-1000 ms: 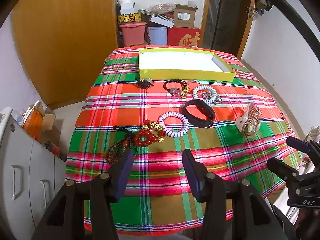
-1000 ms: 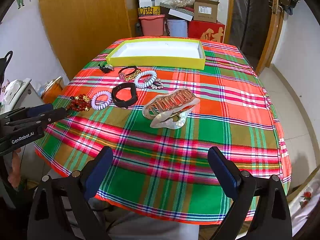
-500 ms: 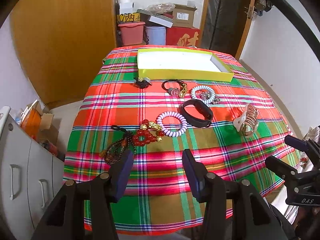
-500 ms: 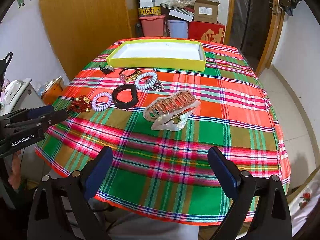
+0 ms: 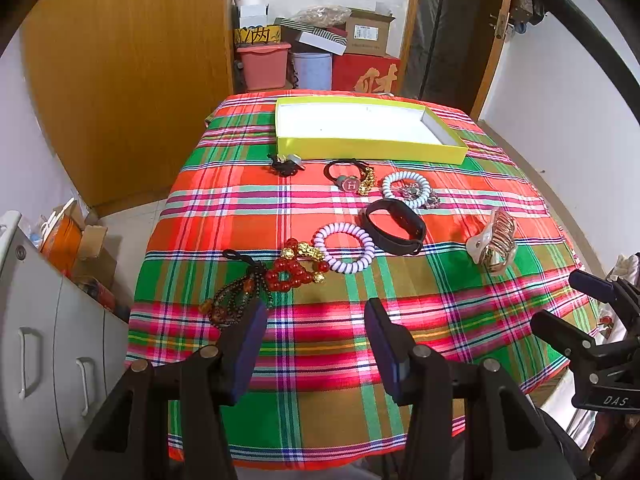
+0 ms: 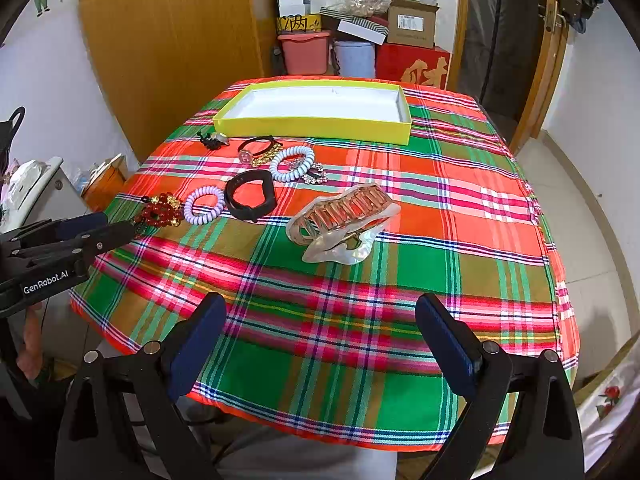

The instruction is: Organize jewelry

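Jewelry lies on a plaid tablecloth [image 5: 420,300] in front of an empty yellow tray [image 5: 360,152] [image 6: 316,126]. There are a red bead bracelet [image 5: 290,270] [image 6: 160,212], a dark bead string [image 5: 236,298], a lilac coil hair tie [image 5: 344,252] [image 6: 203,205], a black band [image 5: 394,227] [image 6: 250,195], a white coil tie [image 5: 406,190] [image 6: 292,164], a black tie with gold charm [image 5: 352,176] and a pearl claw clip [image 5: 494,240] [image 6: 344,226]. My left gripper [image 5: 316,346] is open, just short of the beads. My right gripper [image 6: 320,344] is open wide, near the clip.
A small black clip [image 5: 285,164] lies left of the tray. Boxes and bins [image 5: 312,64] stand behind the table, a wooden wardrobe [image 5: 128,80] at the left, a grey cabinet [image 5: 44,340] beside the table's near left edge.
Both views have drawn back slightly from the table; the jewelry sits a little farther off. Nothing was picked up and both grippers stay open.
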